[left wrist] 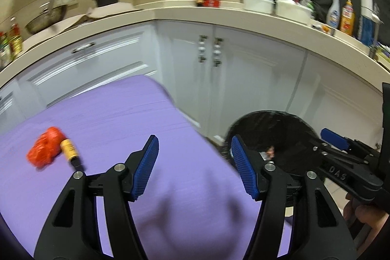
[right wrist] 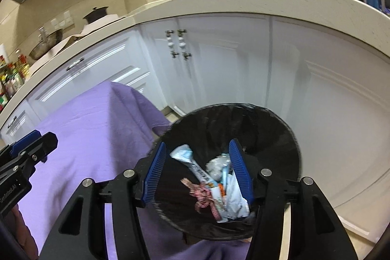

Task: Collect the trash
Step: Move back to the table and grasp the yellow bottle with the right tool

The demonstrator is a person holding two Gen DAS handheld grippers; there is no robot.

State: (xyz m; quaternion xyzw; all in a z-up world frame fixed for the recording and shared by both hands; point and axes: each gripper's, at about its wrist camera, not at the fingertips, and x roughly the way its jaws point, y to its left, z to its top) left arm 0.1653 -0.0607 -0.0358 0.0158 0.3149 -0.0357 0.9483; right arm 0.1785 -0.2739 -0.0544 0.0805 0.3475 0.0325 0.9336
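The left claw (left wrist: 195,162) is wide open and holds nothing. It hangs over the purple cloth (left wrist: 109,118). A red wrapper (left wrist: 45,146) lies on the cloth beside a small yellow bottle (left wrist: 69,149). The right claw (right wrist: 197,172) is open too, right above the black bin (right wrist: 268,128). Wrappers (right wrist: 214,179) lie inside the bin.

"das" on right gripper (left wrist: 326,138)

Desk (left wrist: 117,113) under purple cloth; red crumpled wrapper (left wrist: 45,150) touching small yellow bottle (left wrist: 69,150), lower left of frame.
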